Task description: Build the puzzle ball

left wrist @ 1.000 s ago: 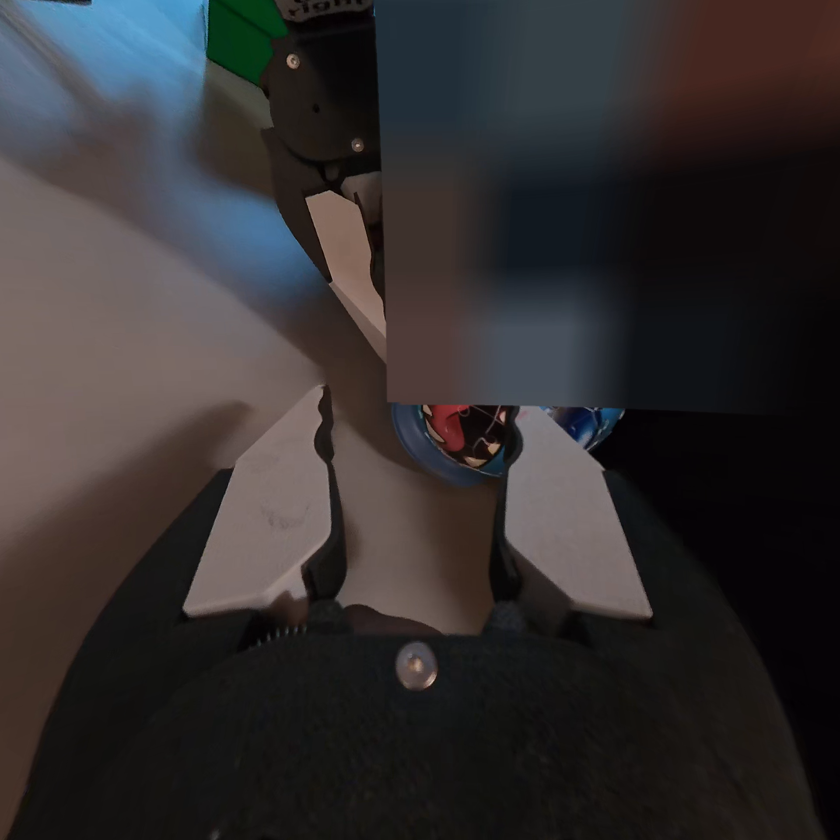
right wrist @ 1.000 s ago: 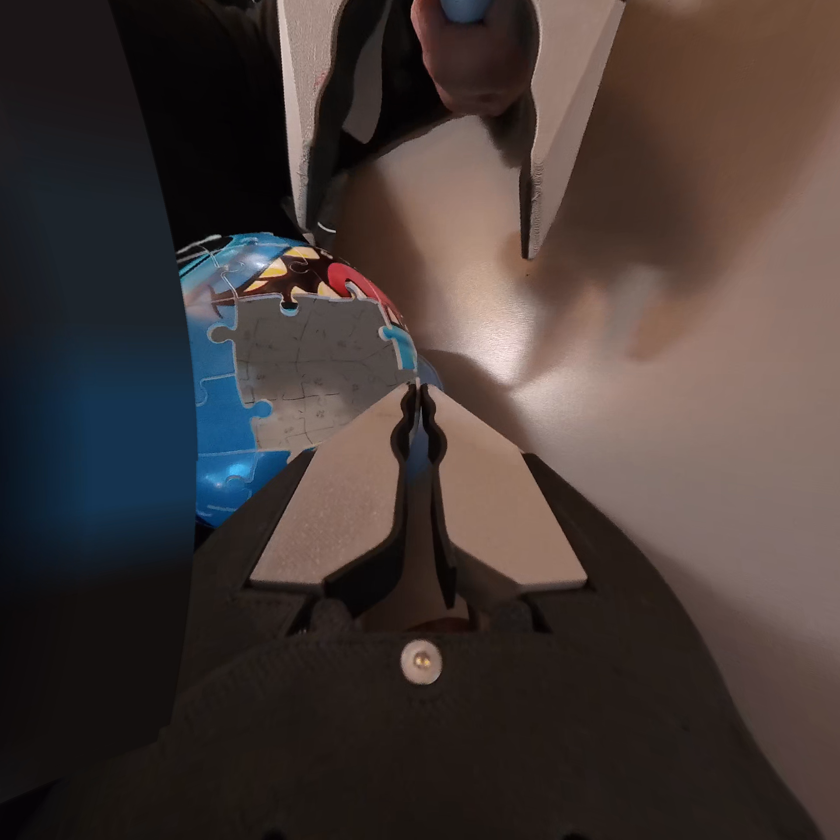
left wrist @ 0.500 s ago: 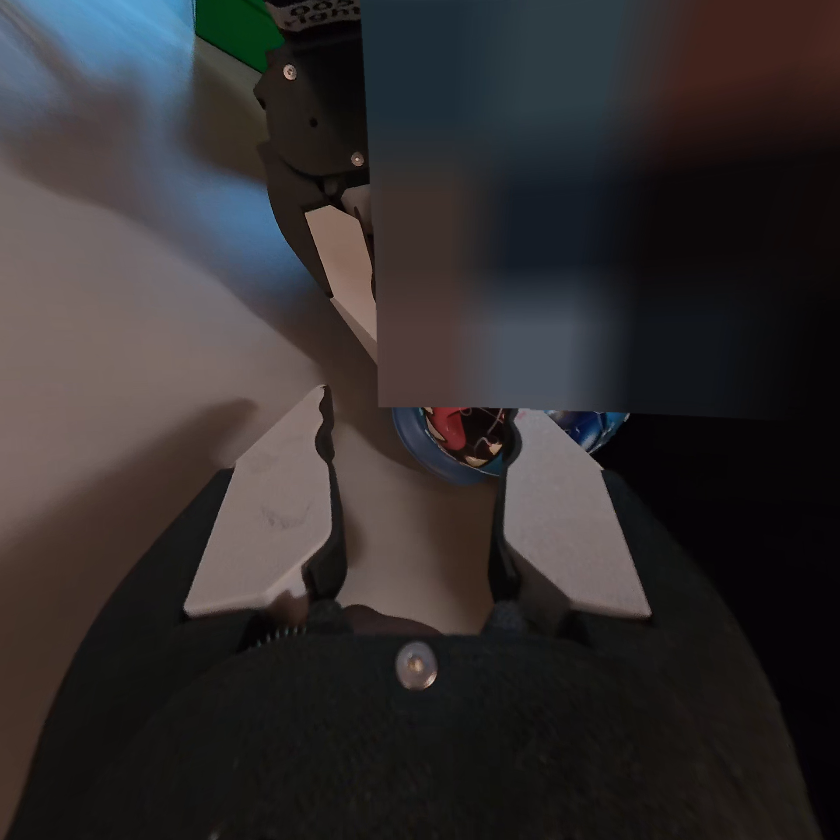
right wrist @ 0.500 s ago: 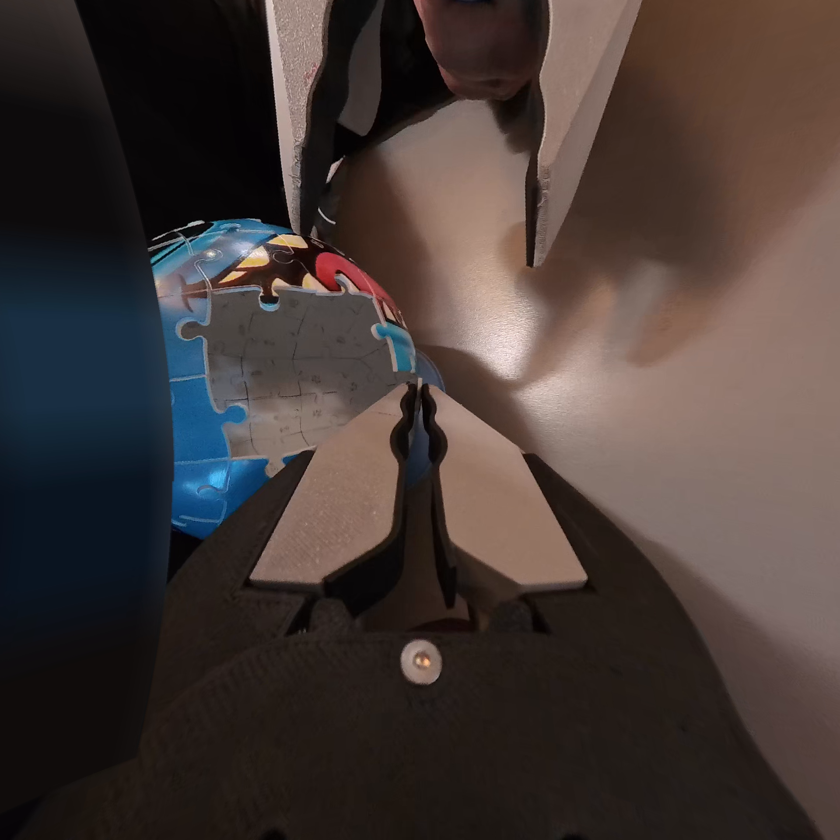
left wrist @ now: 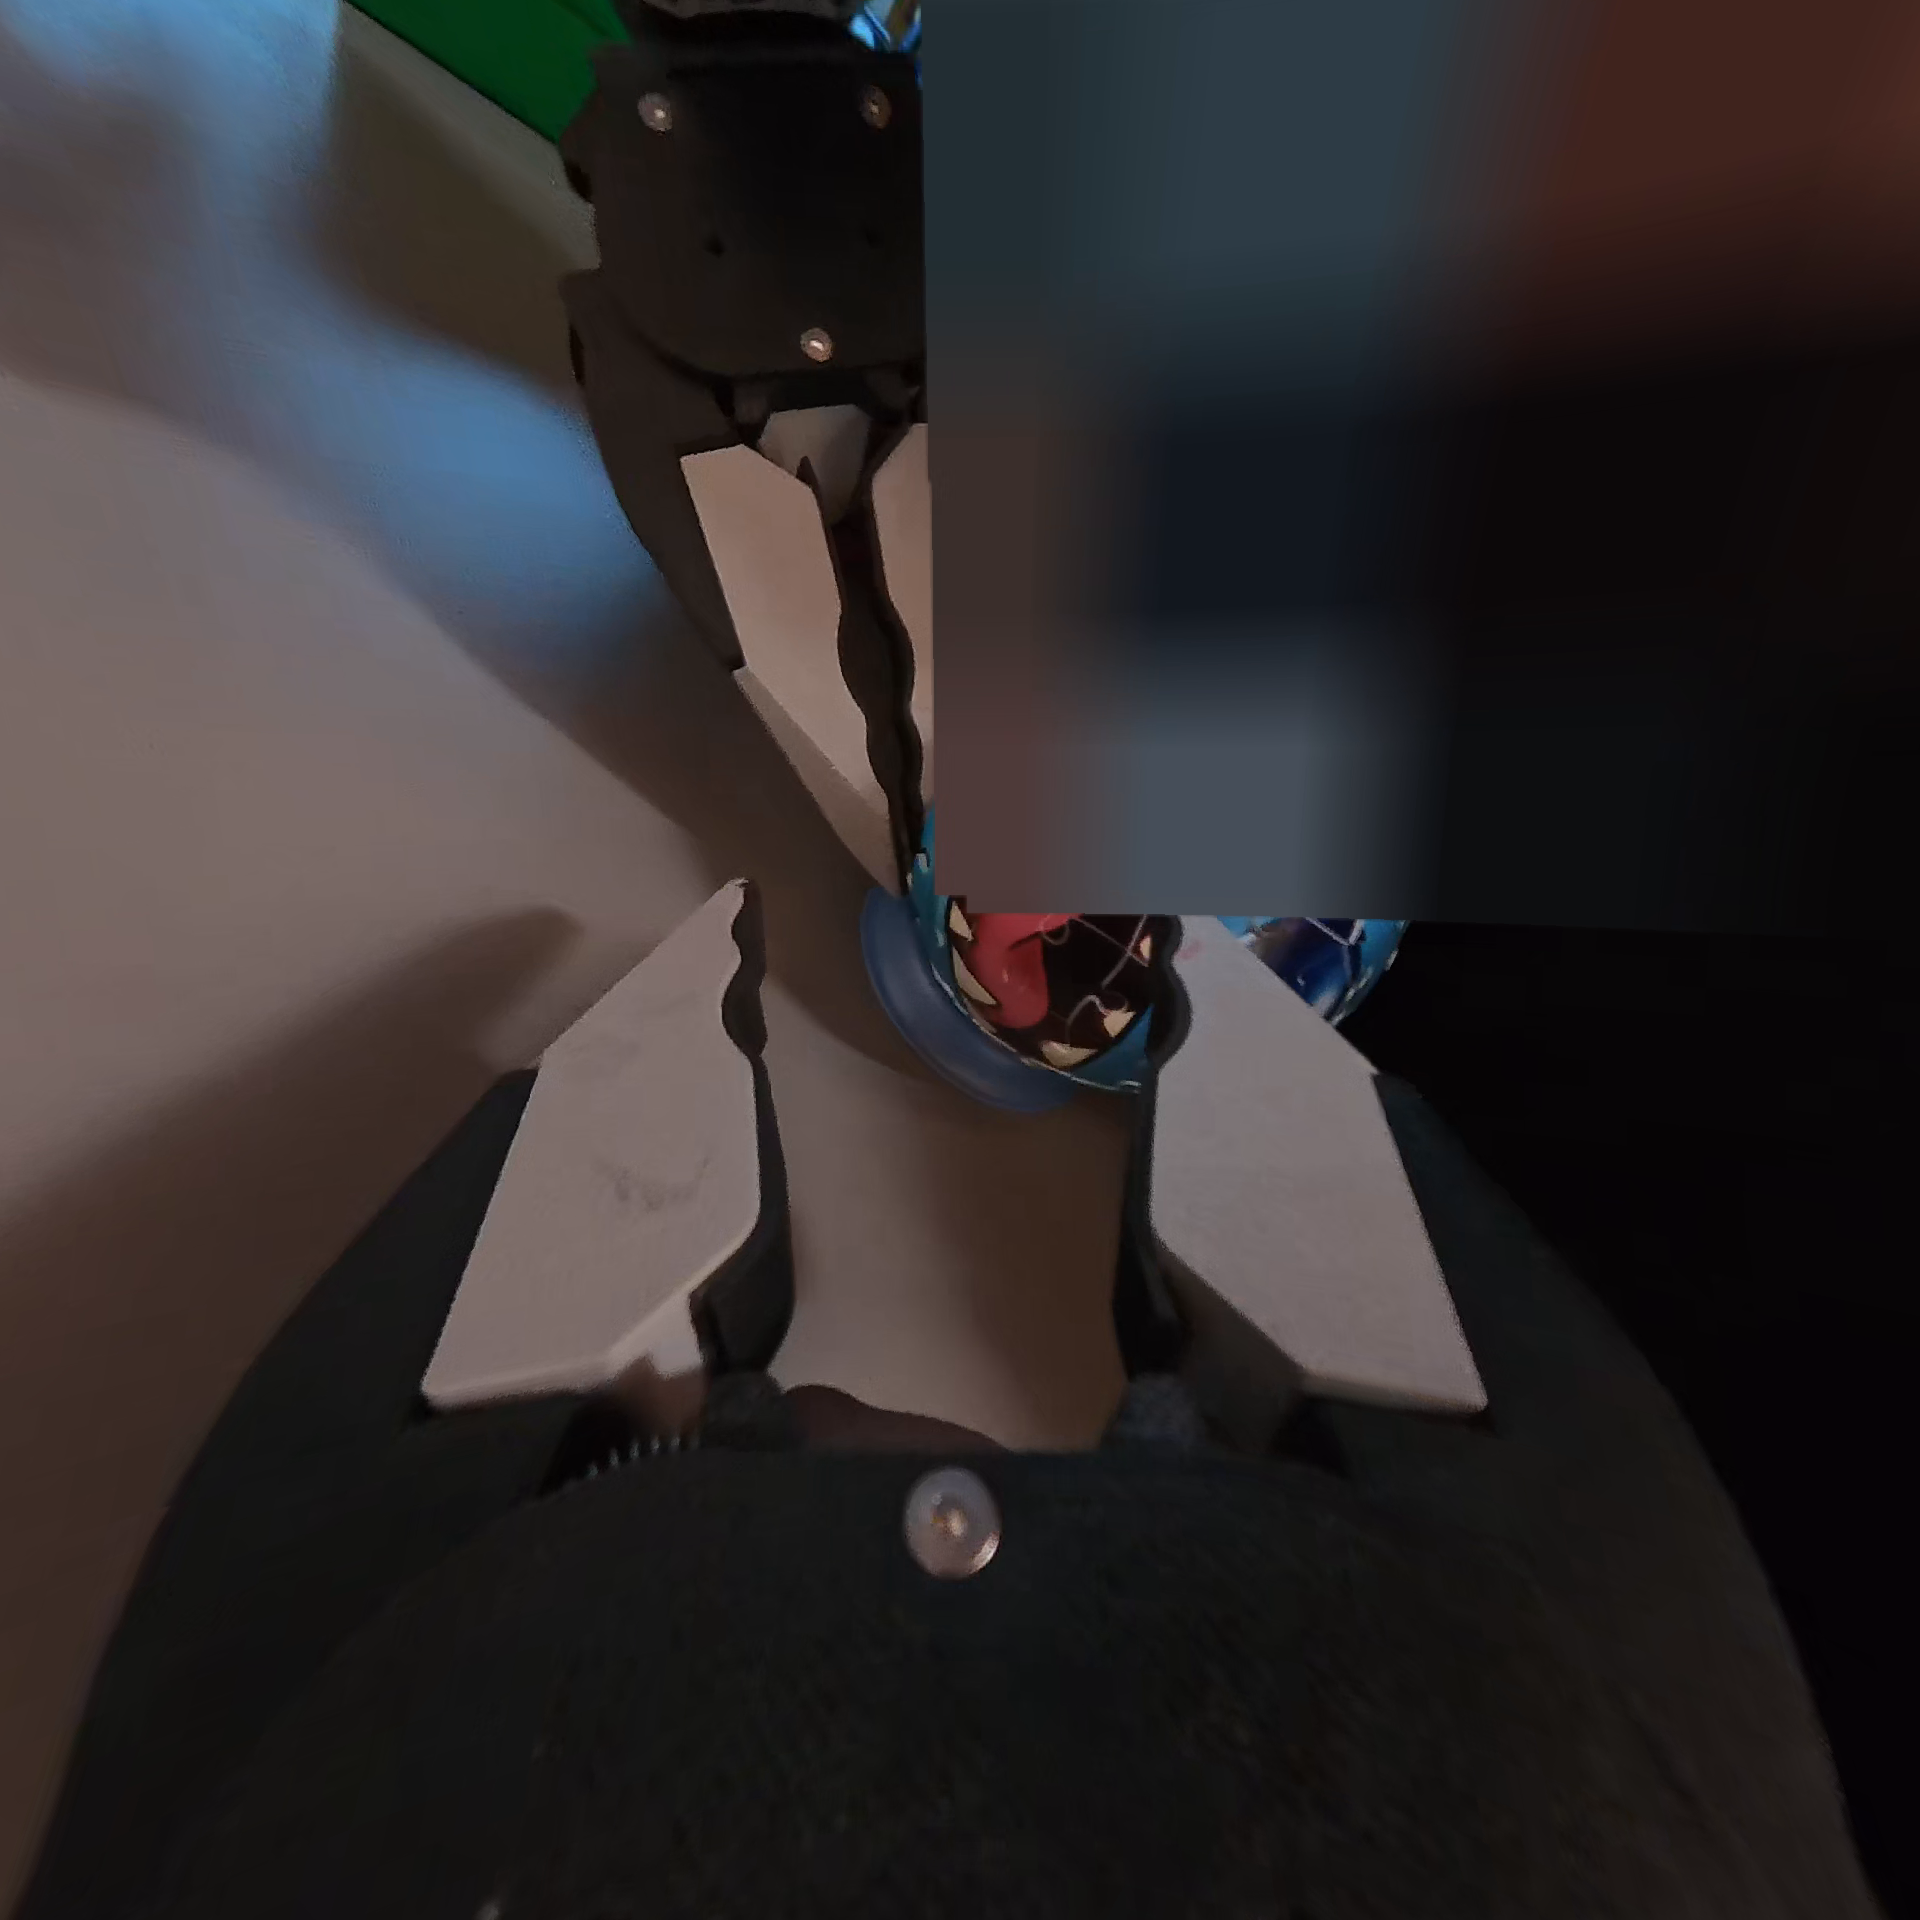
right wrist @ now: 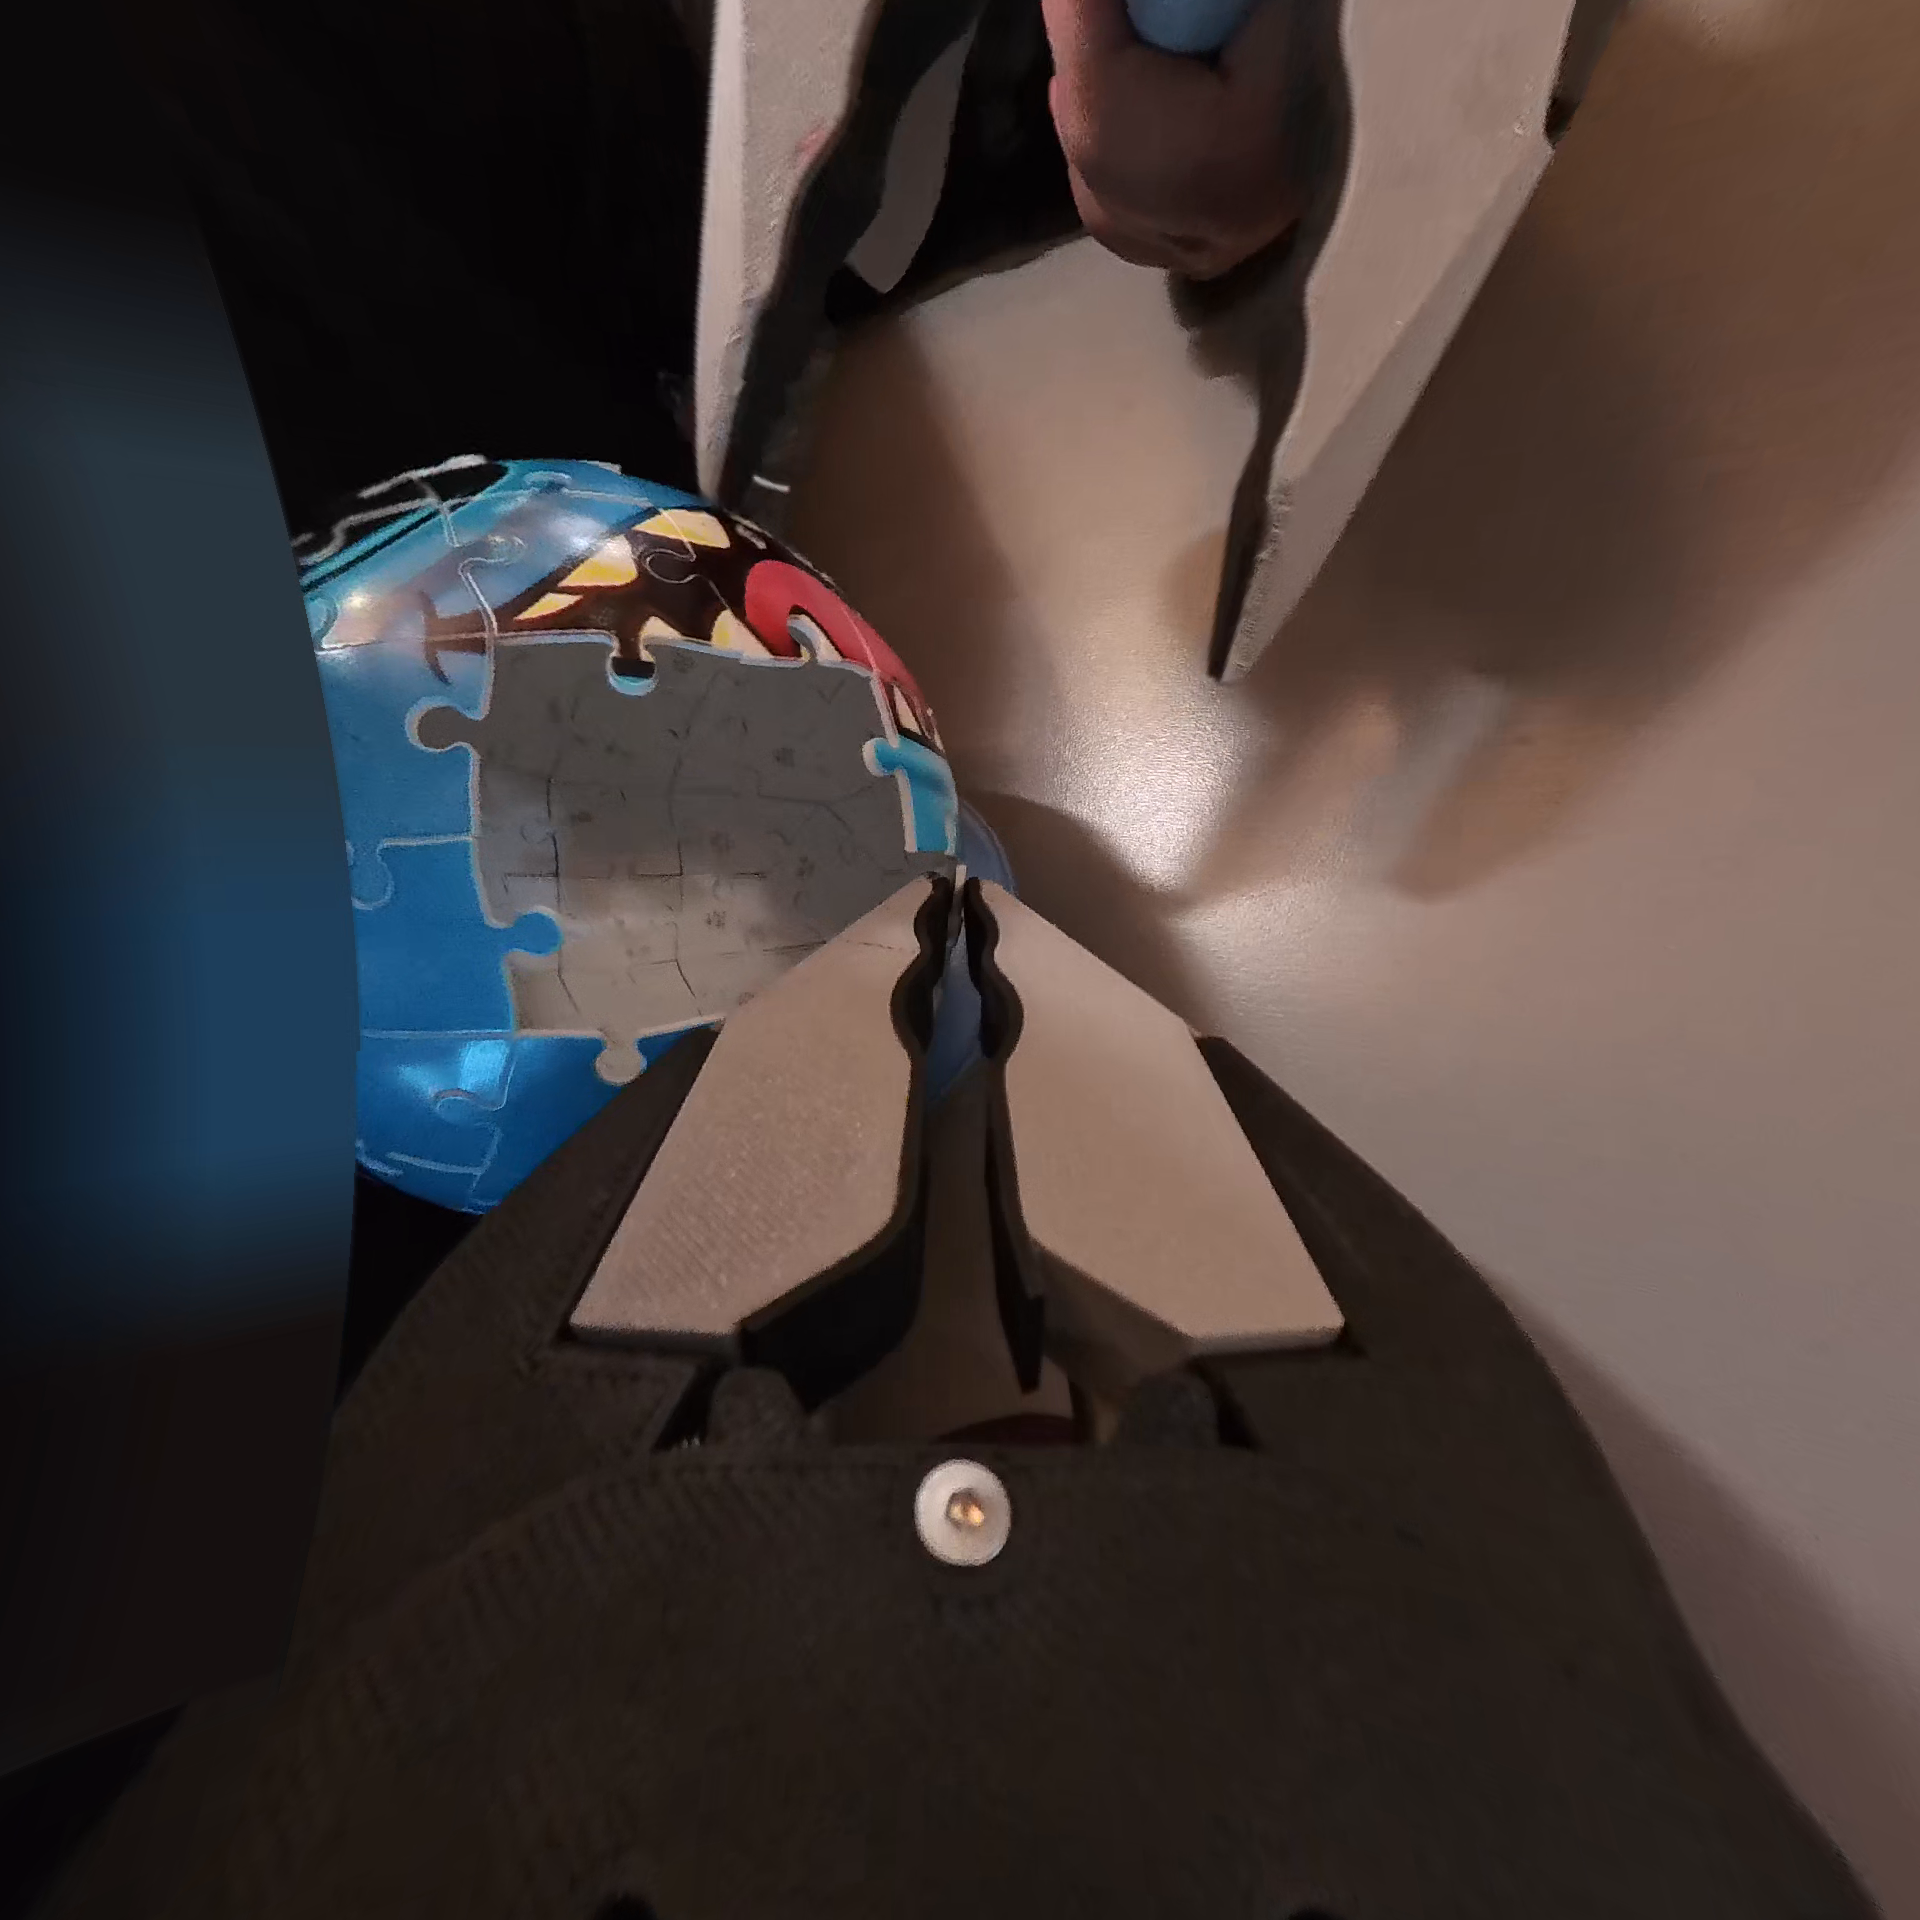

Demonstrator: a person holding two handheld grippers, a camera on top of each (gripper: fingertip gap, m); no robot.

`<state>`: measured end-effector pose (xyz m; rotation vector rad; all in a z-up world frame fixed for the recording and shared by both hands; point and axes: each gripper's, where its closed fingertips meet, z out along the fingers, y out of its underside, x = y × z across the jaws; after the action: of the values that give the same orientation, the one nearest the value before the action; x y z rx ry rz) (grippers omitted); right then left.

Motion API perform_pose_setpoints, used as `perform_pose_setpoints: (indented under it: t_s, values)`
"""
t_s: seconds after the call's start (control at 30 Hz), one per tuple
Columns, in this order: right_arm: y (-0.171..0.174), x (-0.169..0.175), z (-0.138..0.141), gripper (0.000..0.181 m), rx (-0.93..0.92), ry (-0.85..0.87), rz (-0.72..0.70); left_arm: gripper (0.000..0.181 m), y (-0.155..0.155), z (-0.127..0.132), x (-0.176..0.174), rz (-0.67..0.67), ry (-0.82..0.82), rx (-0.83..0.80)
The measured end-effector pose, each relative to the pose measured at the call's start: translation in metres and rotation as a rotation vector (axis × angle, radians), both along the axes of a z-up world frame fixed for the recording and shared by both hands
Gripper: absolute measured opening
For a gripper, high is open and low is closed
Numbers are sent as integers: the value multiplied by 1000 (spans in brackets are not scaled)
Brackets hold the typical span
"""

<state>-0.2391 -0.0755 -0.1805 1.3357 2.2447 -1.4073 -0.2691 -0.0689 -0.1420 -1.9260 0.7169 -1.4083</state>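
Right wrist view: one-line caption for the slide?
Right gripper pinches a blue piece at the unfinished puzzle ball; open left gripper waits opposite.

Blue puzzle ball (right wrist: 436, 935), grey gap

No readable writing anywhere right now. The puzzle ball (right wrist: 436, 935) carries only a printed picture in blue, red, yellow and black, no letters; the grey inner faces showing through its gap bear tiny marks, too small to make out. Nothing legible on either gripper beside the ball.
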Motion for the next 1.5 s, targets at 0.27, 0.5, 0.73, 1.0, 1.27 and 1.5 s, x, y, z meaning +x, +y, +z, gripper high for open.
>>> perform_pose_setpoints:
  t_s: [0.27,0.5,0.73,1.0,1.27,1.5]
  values:
    - [-2,1,-2,0,-4,-11,13,71,11,5,-2,48,-20,-46]
    - [1,1,-1,0,50,24,0,69,11,7,3,34,-15,-66]
    - [2,1,-1,1,78,62,6,66,5,9,11,-55,-68,-133]
    - [2,1,-2,1,50,42,47,64,1,7,12,-118,-148,-223]
    - [0,1,-2,1,39,34,69,63,-13,10,18,-194,-176,-233]
    - [-2,1,-2,1,-18,25,63,70,-14,5,19,-203,-193,-294]
